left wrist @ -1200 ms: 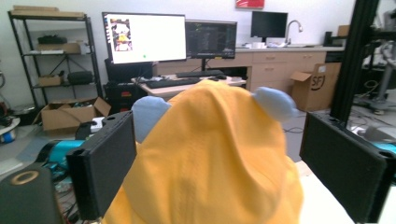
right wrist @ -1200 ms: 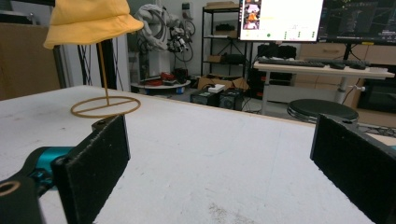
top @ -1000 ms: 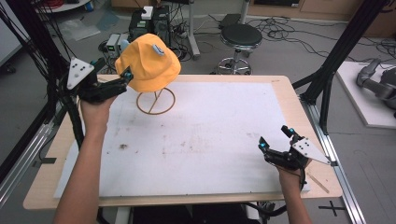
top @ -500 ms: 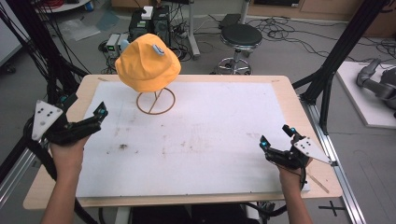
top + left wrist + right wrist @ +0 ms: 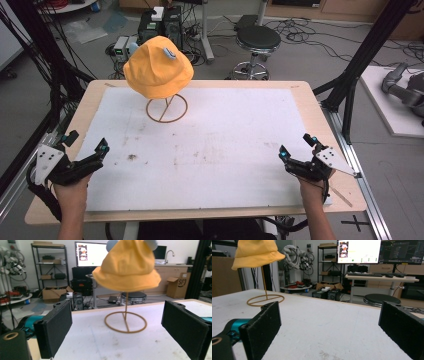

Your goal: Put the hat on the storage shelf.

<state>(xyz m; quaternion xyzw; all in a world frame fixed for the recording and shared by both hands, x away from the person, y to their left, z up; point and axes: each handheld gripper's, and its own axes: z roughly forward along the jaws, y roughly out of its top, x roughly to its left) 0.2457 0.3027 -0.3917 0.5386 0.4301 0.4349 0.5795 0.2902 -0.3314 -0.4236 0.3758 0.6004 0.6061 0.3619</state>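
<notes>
A yellow bucket hat (image 5: 158, 66) with small blue ears sits on a thin wire stand (image 5: 166, 108) at the back left of the table; it appears too in the left gripper view as the hat (image 5: 129, 266) and stand (image 5: 125, 322), and in the right gripper view as the hat (image 5: 256, 252) on its stand (image 5: 265, 299). My left gripper (image 5: 86, 147) rests open near the front left edge, jaws wide apart and bare. At the front right my right gripper (image 5: 298, 145) is open too, holding nothing.
A white mat (image 5: 210, 145) with faint stains covers most of the wooden table (image 5: 310, 95). A black stool (image 5: 258, 40) and cabled equipment stand beyond the far edge. Black frame posts (image 5: 360, 60) rise at both sides.
My left gripper has let go of the hat's brim and drawn back from the stand to the front left edge. The hat stays on the stand. The right gripper has barely moved.
</notes>
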